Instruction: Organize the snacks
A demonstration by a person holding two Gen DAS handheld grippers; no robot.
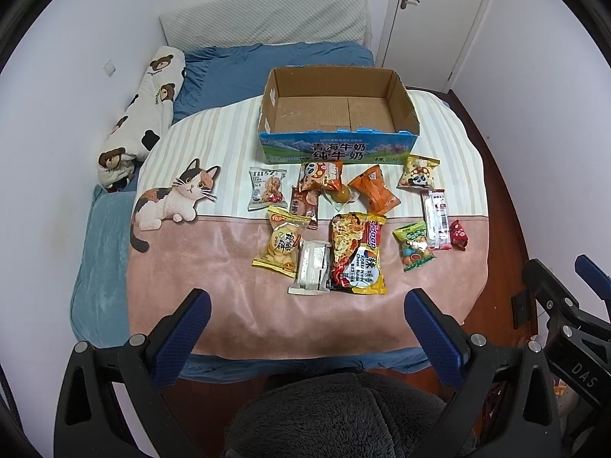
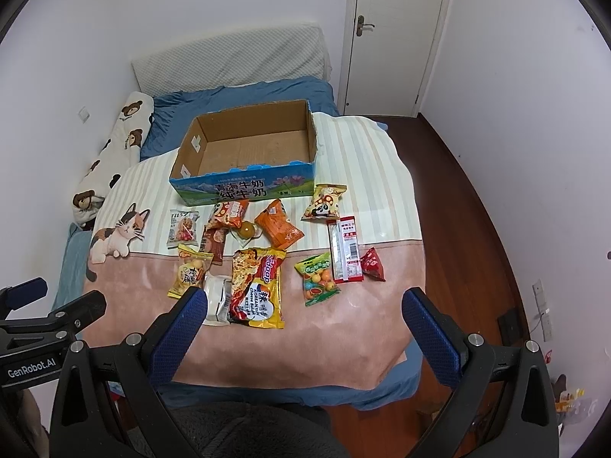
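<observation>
- Left gripper point(image 1: 305, 328) and right gripper point(image 2: 303, 324), jaws spread and holding nothing, hover at lower frame.
- Instant noodle packet point(image 2: 259, 288) lies nearest, dead ahead, long axis pointing toward the empty milk carton box point(image 2: 244, 191) at upper centre.

You see both views under soft, even indoor light, moderately bright, with a cool cast on the white walls. Shadows are faint: a thin dark band lies under the near edge of the blanket point(image 1: 236, 316), and the cardboard box point(image 1: 336, 114) is slightly shaded inside. Glare shows on the glossy wrappers, notably the noodle packet point(image 2: 259, 286), and as a sheen on the pink fabric. Fisheye distortion bows the door point(image 2: 397, 34) and walls, and black vignetting fills the corners. The close blue gripper pads point(image 1: 191, 336) look a little soft.
</observation>
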